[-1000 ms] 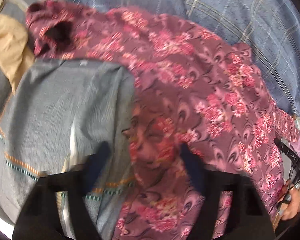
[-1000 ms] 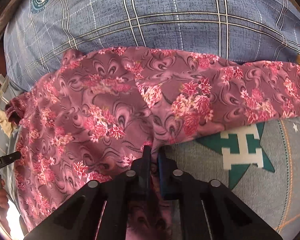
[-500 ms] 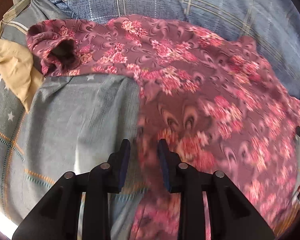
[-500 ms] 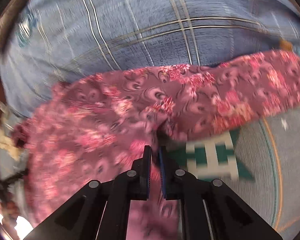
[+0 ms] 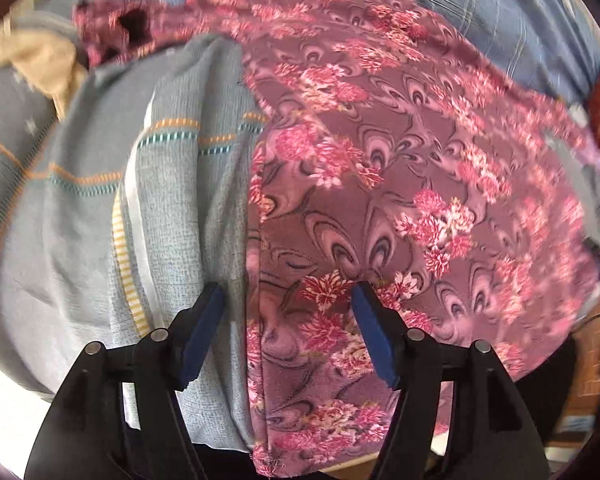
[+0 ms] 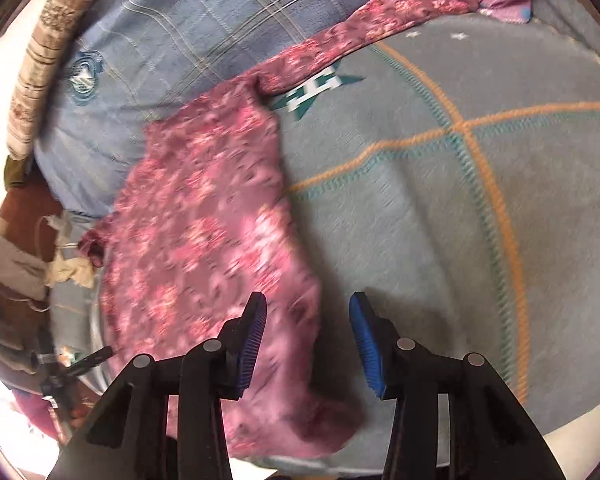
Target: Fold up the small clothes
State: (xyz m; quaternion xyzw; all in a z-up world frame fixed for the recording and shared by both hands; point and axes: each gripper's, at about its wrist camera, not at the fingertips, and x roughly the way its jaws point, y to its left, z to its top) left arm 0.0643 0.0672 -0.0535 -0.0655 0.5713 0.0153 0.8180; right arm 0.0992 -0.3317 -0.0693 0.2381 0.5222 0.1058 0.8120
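Floral garment point(image 5: 380, 168) spread flat on grey bedspread point(image 5: 172, 208), long axis running away from both tools toward blue checked quilt point(image 6: 172, 40); sleeve point(image 6: 380, 20) trailing far right. Left gripper point(image 5: 288, 320) straddling garment's left edge, jaws opening, pads clear of cloth. Right gripper point(image 6: 308, 336) over right hem, jaws opening, nothing pinched. Both about equally near. Round emblem point(image 6: 84, 76) on quilt, white mark on green star point(image 6: 316, 88): neither legible

You're over a bed with a grey star-patterned blanket point(image 6: 440, 216) crossed by orange and teal stitching, a blue checked quilt point(image 6: 172, 36) bunched behind it, a striped beige pillow point(image 6: 40, 64) at the left edge, and bright light flooding the lower corners.
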